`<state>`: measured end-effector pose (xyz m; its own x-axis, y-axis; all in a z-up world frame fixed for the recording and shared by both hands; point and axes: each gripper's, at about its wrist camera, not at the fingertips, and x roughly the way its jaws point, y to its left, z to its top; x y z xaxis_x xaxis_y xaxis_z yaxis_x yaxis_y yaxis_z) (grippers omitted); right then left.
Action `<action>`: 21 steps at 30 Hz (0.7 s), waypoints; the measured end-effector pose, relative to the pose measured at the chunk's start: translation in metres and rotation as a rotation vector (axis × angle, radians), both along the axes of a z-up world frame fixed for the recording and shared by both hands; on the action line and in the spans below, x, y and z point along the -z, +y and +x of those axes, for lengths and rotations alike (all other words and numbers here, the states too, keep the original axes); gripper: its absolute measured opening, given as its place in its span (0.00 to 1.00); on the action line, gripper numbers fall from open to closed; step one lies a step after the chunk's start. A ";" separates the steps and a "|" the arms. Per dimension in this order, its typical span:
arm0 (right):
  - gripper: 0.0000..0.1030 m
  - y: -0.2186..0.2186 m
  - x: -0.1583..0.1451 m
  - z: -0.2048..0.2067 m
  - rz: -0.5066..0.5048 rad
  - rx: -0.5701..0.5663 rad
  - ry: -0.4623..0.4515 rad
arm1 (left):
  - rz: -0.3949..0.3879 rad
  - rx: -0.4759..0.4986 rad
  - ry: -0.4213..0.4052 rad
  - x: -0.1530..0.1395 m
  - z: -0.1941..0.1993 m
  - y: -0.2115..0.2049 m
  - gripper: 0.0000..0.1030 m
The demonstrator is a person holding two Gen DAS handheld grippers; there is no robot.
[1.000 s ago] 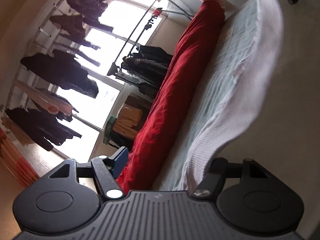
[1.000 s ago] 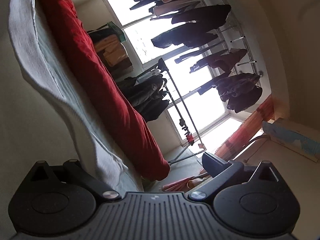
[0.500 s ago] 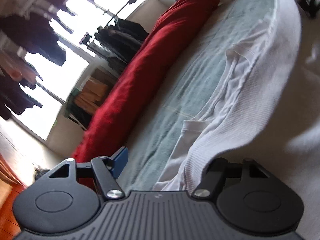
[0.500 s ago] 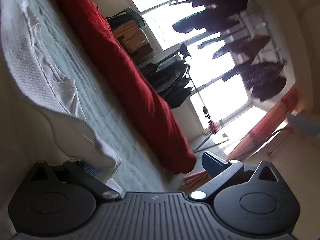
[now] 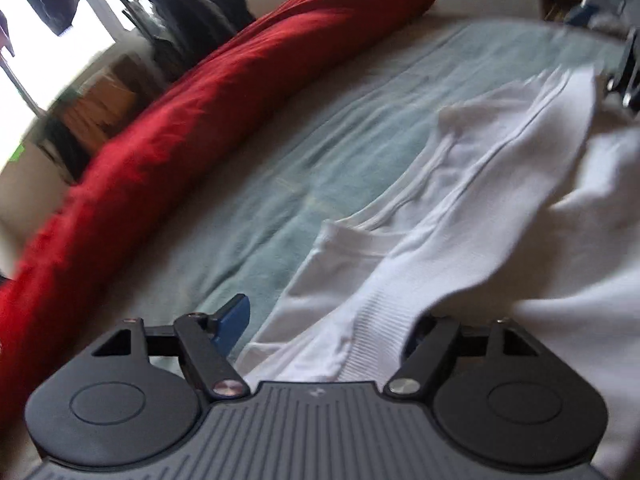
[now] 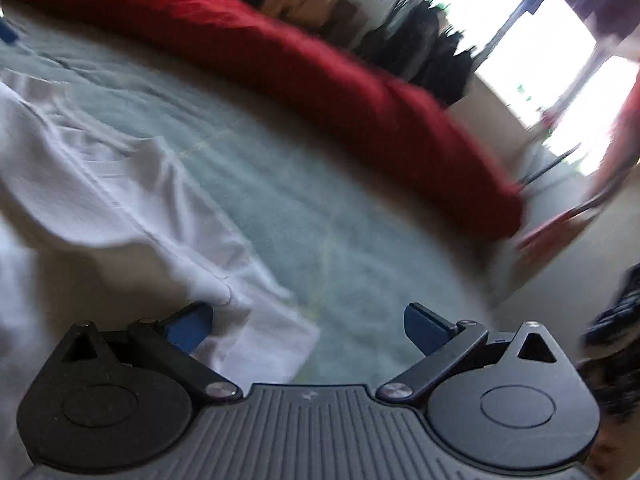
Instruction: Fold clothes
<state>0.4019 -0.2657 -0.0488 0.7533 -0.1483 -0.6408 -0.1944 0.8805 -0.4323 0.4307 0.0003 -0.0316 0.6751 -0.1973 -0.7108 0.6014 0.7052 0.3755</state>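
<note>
- Left gripper (image 5: 324, 332): its jaws have just been opening and stand wide. A ribbed white hem lies across the gap and drapes over the finger at 4 o'clock, hiding that pad. The blue pad (image 5: 232, 322) at 7 o'clock is bare, so nothing is pinched.
- Right gripper (image 6: 306, 330): jaws spread wide. The white cloth's corner touches or overlaps the blue pad at 8 o'clock; the other pad at 5 o'clock is clear.
- White garment (image 5: 460, 208): it lies on the pale green bed cover (image 5: 304, 168), filling the left view from 6 to 2 o'clock, and the right view from 7 to 10 o'clock. One layer seems turned over another, with a seam and a ribbed band showing.
- Progress, as I judge it: a fold looks just laid and let go. The cloth is rumpled and loose, so smoothing and further folds probably remain.
- Red rolled duvet (image 5: 208, 120): along the bed's far edge, from 8 to 1 o'clock.
- Beyond it: dark clothes hanging near bright windows, blurred.
</note>
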 end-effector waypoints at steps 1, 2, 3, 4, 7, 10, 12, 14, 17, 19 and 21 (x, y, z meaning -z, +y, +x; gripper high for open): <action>1.00 -0.004 -0.005 -0.002 0.035 -0.033 0.018 | -0.028 -0.006 0.021 -0.006 0.002 0.005 0.75; 1.00 -0.006 -0.008 -0.004 0.065 -0.059 0.032 | -0.055 -0.016 0.040 -0.012 0.004 0.010 0.75; 1.00 -0.007 -0.009 -0.006 0.087 -0.068 0.032 | -0.078 -0.041 0.049 -0.015 0.008 0.014 0.76; 1.00 -0.008 -0.008 -0.005 0.097 -0.055 0.022 | -0.091 -0.079 0.053 -0.015 0.016 0.015 0.76; 1.00 -0.016 -0.006 0.016 0.141 0.024 -0.011 | -0.162 -0.199 0.086 -0.016 0.039 0.020 0.76; 1.00 -0.029 -0.001 0.041 0.233 0.124 -0.018 | -0.281 -0.325 0.158 -0.016 0.060 0.031 0.76; 1.00 -0.039 0.001 0.048 0.308 0.182 -0.007 | -0.345 -0.353 0.199 -0.016 0.062 0.039 0.76; 1.00 -0.046 -0.003 0.039 0.389 0.181 -0.015 | -0.368 -0.349 0.186 -0.020 0.054 0.045 0.76; 1.00 -0.053 -0.014 0.014 0.503 0.122 -0.026 | -0.409 -0.349 0.177 -0.029 0.033 0.054 0.76; 1.00 -0.056 -0.022 -0.004 0.601 0.059 -0.005 | -0.460 -0.336 0.196 -0.033 0.015 0.060 0.76; 1.00 -0.052 -0.026 -0.022 0.723 -0.032 0.039 | -0.498 -0.289 0.219 -0.032 -0.009 0.061 0.76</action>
<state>0.3800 -0.3178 -0.0225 0.7246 0.3445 -0.5970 -0.2283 0.9372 0.2637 0.4220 0.0616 0.0007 0.5996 -0.3722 -0.7085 0.3858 0.9100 -0.1517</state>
